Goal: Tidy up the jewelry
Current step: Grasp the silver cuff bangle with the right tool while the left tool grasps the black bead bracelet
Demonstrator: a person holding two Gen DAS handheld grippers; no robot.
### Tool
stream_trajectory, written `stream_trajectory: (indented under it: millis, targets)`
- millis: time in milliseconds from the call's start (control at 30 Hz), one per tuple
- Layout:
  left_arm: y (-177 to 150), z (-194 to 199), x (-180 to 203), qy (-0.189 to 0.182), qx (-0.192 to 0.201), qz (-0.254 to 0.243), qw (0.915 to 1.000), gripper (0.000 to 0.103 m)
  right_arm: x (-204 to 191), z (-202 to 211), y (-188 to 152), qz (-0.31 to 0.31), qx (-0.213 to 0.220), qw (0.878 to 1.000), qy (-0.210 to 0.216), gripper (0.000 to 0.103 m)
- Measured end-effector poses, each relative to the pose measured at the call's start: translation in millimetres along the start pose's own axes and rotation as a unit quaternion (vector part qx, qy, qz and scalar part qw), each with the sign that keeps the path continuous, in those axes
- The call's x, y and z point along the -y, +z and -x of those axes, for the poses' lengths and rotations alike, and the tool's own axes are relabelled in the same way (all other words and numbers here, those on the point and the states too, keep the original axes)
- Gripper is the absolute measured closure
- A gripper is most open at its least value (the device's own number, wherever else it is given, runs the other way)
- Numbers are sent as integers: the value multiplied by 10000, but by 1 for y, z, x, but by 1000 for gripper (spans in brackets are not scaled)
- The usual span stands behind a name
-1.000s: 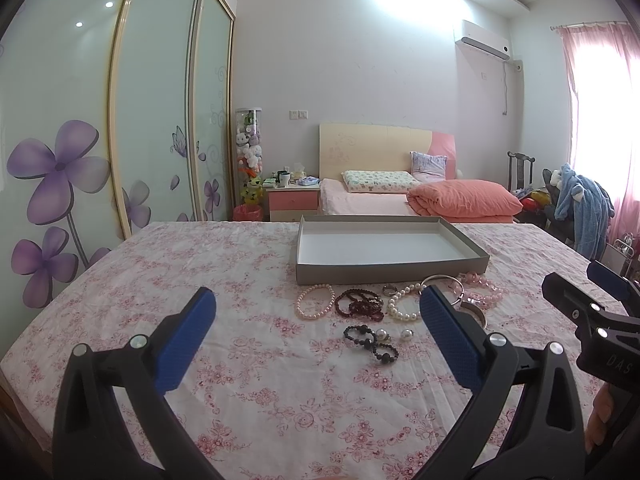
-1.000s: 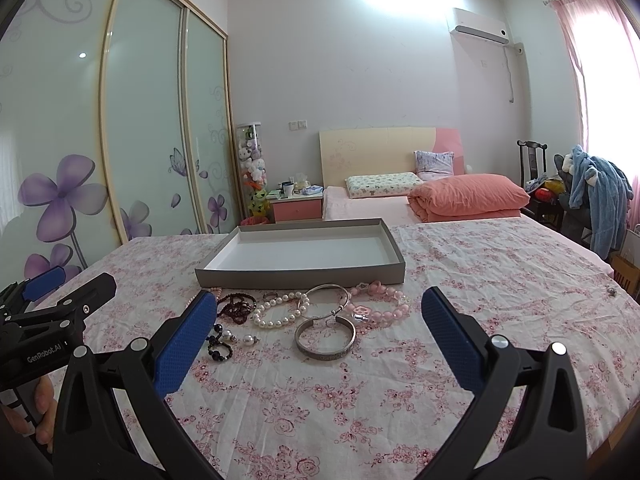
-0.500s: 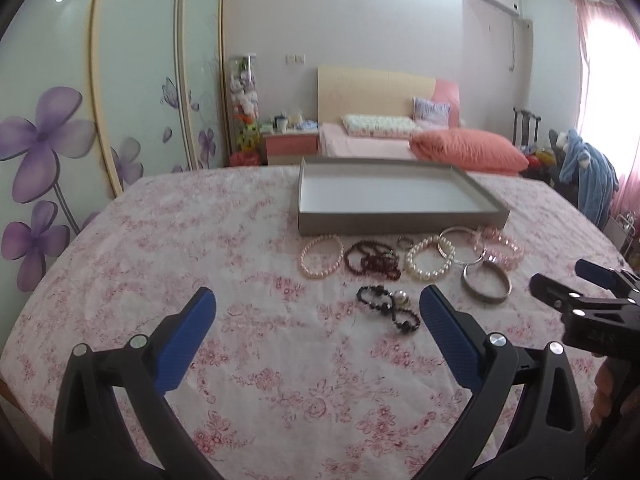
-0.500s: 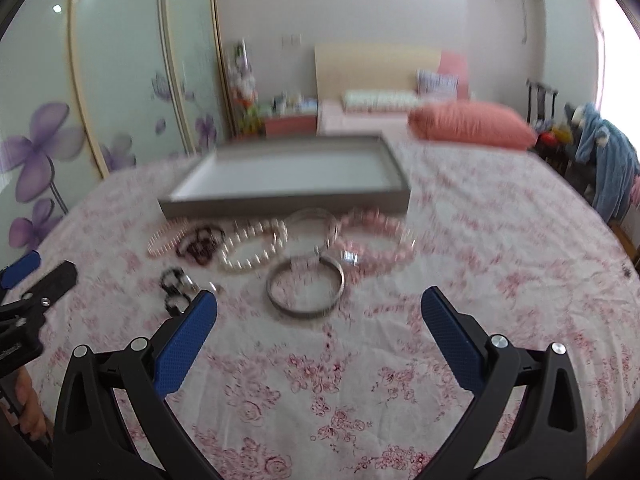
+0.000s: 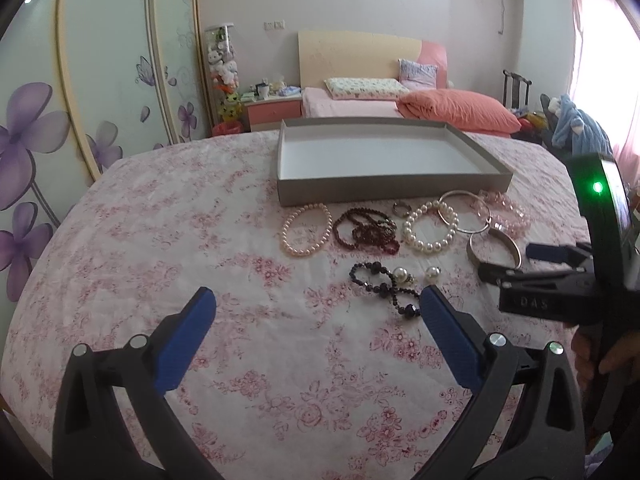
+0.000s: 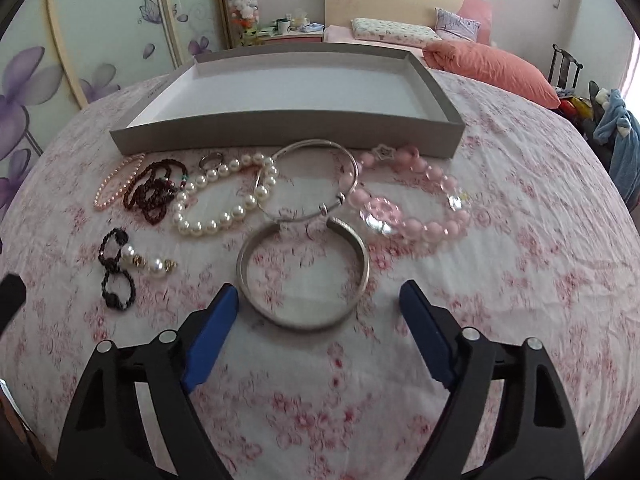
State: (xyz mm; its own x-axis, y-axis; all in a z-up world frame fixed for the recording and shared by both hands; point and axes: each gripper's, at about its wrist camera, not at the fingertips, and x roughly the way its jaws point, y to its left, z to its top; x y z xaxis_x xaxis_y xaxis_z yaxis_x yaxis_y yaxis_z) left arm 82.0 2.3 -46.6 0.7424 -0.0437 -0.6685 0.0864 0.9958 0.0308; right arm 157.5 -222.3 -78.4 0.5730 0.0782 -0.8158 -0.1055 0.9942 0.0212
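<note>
Jaws of the right gripper point(image 6: 318, 300) gape wide, empty, straddling the silver cuff bangle point(image 6: 303, 273) on the desk before the bare tray point(image 6: 288, 133); the left gripper point(image 5: 316, 308) is likewise spread, holding nothing. Approach step: likely lower, close, lift.

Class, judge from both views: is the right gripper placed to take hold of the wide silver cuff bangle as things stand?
Probably yes. The right gripper is open, and the cuff bangle lies flat just ahead of its fingertips, apart from the other jewelry, with nothing in between.
</note>
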Motion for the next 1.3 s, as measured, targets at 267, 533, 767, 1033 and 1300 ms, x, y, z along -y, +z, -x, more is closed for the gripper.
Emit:
stream_trajectory:
  millis: [267, 533, 767, 1033, 1300]
  targets:
    - [6, -19, 9, -180, -290, -131, 9993, 6, -3, -2, 3, 120, 139, 9998, 93, 35]
    - [7, -53, 18, -581, -943, 38, 9938, 35, 11, 7, -7, 13, 171, 9998, 47, 35]
    - [11, -71, 27, -605, -1087, 148, 9921, 45, 12, 7, -5, 33, 211, 9998, 46, 35]
    - [11, -72, 14, -352, -1033, 197, 9938, 86, 12, 7, -5, 34, 209, 9998, 44, 35]
    - [11, -68, 5, -449, -1042, 296, 9931, 70, 12, 7, -5, 32, 210, 9998, 45, 34]
